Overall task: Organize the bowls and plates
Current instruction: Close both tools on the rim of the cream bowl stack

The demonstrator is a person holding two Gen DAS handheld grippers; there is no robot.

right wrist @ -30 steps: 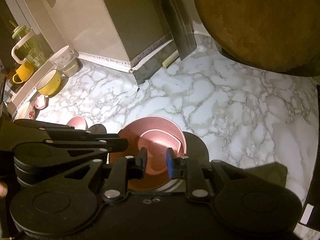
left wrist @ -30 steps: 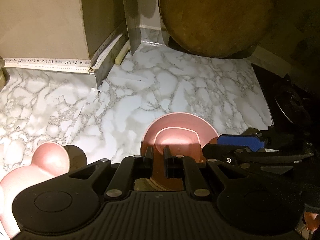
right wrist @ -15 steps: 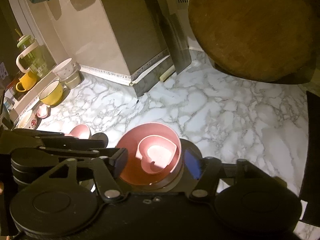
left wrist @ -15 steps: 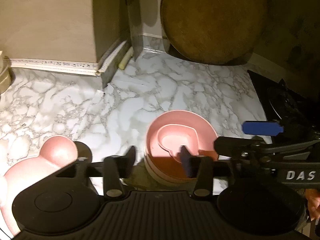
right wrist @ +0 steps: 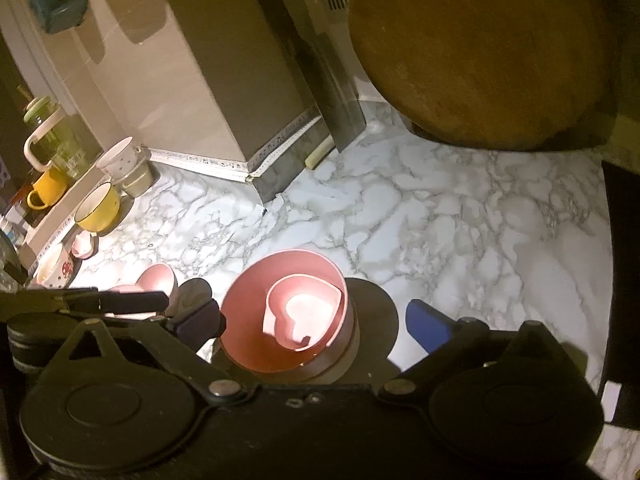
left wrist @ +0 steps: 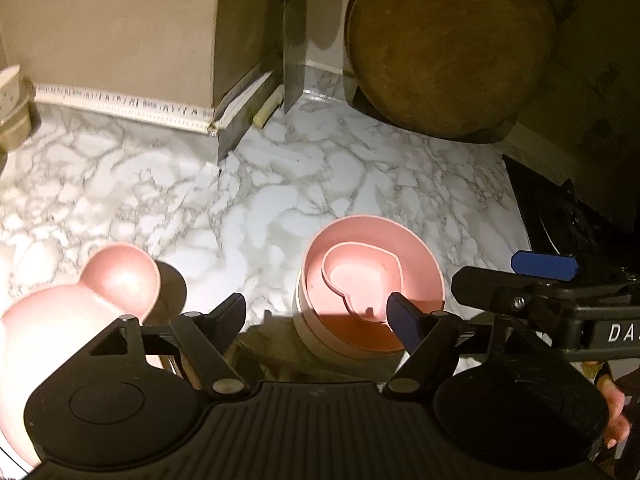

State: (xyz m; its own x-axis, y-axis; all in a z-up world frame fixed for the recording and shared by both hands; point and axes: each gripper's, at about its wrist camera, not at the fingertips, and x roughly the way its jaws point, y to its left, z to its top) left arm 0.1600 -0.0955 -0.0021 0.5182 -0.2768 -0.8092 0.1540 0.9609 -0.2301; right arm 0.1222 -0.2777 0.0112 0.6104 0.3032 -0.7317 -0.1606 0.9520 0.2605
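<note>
A round pink bowl [left wrist: 416,276] stands on the marble counter, stacked on a paler bowl [left wrist: 304,320], with a small pink heart-shaped dish [left wrist: 360,276] inside it. My left gripper [left wrist: 318,312] hovers at its near side. Its jaws are opening, and no pad presses on the bowl. In the right wrist view the same bowl [right wrist: 248,320] and heart dish [right wrist: 304,312] sit between the spread fingers of my right gripper [right wrist: 316,322]. Those jaws are also opening, with gaps on both sides. A pink bear-shaped plate [left wrist: 60,320] lies to the left.
A round wooden board [left wrist: 448,44] and a cleaver [left wrist: 294,40] lean against the back wall. A black stove [left wrist: 560,216] borders the counter on the right. Yellow cups [right wrist: 98,206], white cups [right wrist: 120,158] and a glass jug [right wrist: 44,136] line the far left.
Both grippers' jaws, nearly shut at the bowl's near rim a second ago, have spread wide and drawn back a little. The bowl stack stays on the counter.
</note>
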